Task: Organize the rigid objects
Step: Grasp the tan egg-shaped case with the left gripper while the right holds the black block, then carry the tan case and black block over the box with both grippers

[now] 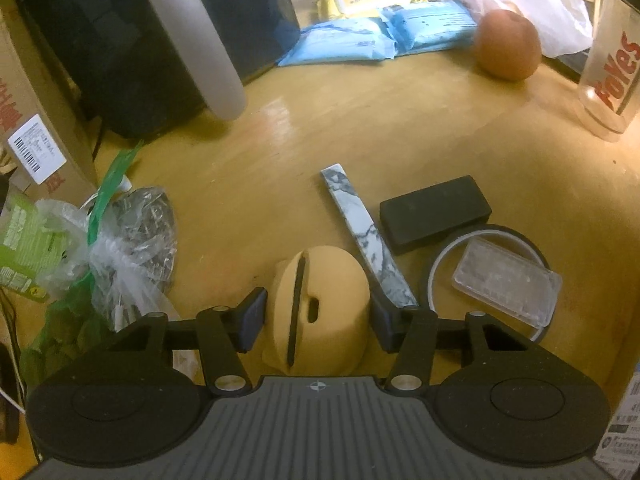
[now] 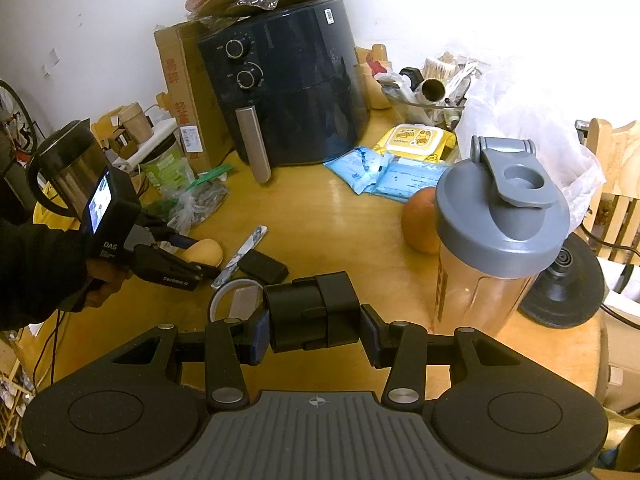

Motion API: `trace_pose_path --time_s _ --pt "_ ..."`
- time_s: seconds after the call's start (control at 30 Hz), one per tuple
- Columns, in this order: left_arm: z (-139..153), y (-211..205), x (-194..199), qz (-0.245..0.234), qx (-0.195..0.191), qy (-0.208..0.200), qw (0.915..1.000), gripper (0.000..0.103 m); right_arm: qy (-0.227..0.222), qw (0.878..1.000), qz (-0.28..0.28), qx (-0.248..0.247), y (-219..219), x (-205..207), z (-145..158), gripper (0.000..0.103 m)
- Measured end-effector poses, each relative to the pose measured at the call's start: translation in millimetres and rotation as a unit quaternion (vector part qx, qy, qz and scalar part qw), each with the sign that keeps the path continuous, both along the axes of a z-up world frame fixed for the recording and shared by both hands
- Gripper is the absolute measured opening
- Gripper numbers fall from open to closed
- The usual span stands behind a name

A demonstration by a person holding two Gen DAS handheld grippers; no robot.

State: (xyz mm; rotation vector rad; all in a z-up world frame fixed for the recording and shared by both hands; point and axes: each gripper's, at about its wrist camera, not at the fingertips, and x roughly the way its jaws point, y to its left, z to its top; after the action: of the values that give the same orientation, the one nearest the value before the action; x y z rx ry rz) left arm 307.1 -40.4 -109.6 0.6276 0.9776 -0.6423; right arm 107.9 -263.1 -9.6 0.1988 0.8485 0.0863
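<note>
A tan rounded block with a dark slot (image 1: 320, 308) lies on the wooden table (image 1: 320, 128), between the pads of my left gripper (image 1: 318, 300), which rest against its two sides. Just right of it lie a marbled grey-white bar (image 1: 364, 236), a flat black box (image 1: 434, 214) and a clear plastic case (image 1: 506, 284) lying across a thin ring (image 1: 440, 256). In the right wrist view, my right gripper (image 2: 314, 320) is shut on a chunky black part (image 2: 312, 314), held above the table. The left gripper (image 2: 188, 258) shows there too, with a hand behind it, over the tan block (image 2: 206, 252).
A dark air fryer (image 2: 288, 92) and a cardboard box (image 2: 180, 92) stand at the back left. Bags of loose items (image 1: 132, 240) lie at the left. Blue wipe packs (image 1: 360, 36), an orange (image 1: 506, 46) and a grey-lidded shaker bottle (image 2: 492, 240) are on the right.
</note>
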Motion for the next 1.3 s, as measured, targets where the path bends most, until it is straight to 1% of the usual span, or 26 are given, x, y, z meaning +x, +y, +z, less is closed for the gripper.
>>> trace_pose_path --time_s 0.23,0.4,0.57,0.8,1.0,1.2,1.3 --pt "6 12 -3 0.052 -0.011 0.009 0.9986 0.053 0.013 1.0 0.002 0.003 6 -2 -5 0.049" --pt "19 23 -9 0.086 -0.019 -0.002 0.9961 0.053 0.017 1.0 0.009 0.014 9 -1 -6 0.049" --pt "31 32 -14 0.118 -0.033 -0.005 0.9924 0.053 0.015 0.999 0.023 0.017 14 -1 -6 0.049" --pt "49 43 -26 0.151 -0.064 -0.004 0.9864 0.053 0.015 0.999 0.038 0.017 20 -1 -5 0.049" --pt "68 46 -40 0.176 -0.101 -0.002 0.9792 0.053 0.012 0.998 0.05 0.022 23 0 -4 0.049" --pt "84 45 -56 0.197 -0.127 0.007 0.9722 0.053 0.01 0.998 0.058 0.026 25 -1 -4 0.049" --pt "89 45 -64 0.207 -0.142 0.019 0.9678 0.053 0.009 0.998 0.062 0.028 26 -2 -4 0.049"
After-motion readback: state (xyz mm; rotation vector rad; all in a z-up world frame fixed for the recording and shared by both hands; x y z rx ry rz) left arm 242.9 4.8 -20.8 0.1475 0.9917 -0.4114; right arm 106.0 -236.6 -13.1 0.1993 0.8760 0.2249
